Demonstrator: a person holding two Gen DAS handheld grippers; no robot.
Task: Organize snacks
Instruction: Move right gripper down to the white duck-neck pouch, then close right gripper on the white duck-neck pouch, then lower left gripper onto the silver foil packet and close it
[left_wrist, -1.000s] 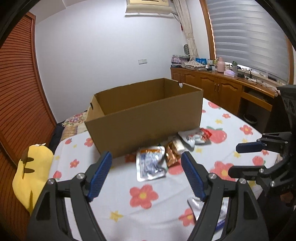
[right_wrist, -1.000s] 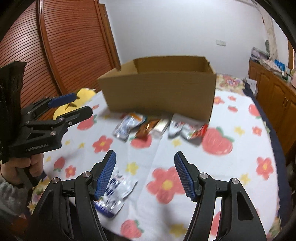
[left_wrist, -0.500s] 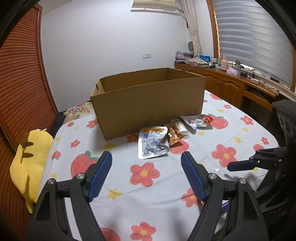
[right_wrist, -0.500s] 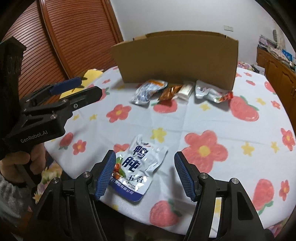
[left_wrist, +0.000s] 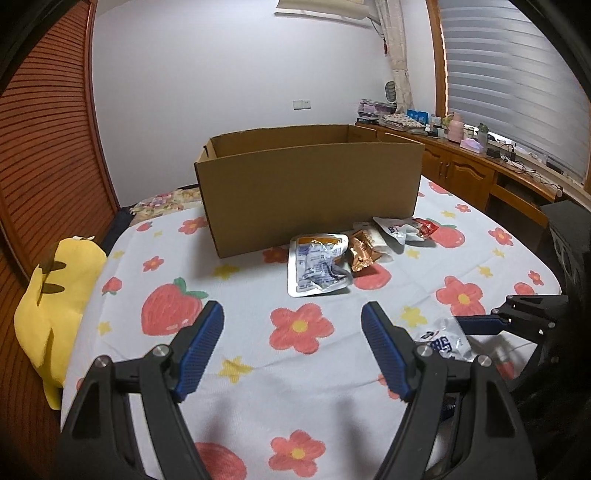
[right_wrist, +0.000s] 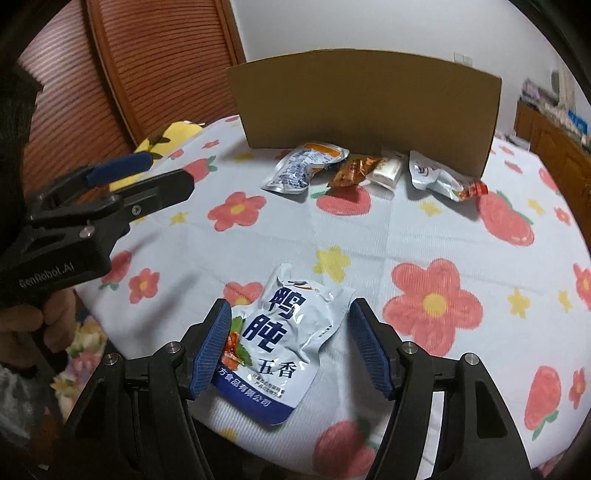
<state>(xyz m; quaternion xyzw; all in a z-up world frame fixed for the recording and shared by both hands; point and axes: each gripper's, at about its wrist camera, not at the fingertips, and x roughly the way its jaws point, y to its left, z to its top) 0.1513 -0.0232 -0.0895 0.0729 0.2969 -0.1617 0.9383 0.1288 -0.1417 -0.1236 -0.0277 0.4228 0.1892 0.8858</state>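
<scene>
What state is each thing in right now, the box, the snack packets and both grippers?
cardboard box: open-topped, upright.
white and blue pouch: sealed, flat, between right gripper's fingers.
four packets: lying by the box, outside it.
left gripper: open, empty.
right gripper: open, straddling the pouch.

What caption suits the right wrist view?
Open right tool straddling a blue-white snack pouch near the cardboard box.

Place: a room in a home, seemingly a bedroom
Walls: plain white wall with a switch plate
Doors: slatted wooden sliding doors
Window: striped blinds and a curtain
Furniture: wooden cabinets crowded with bottles and folded cloth
Soft things: flower-and-strawberry cloth, yellow plush toy
</scene>
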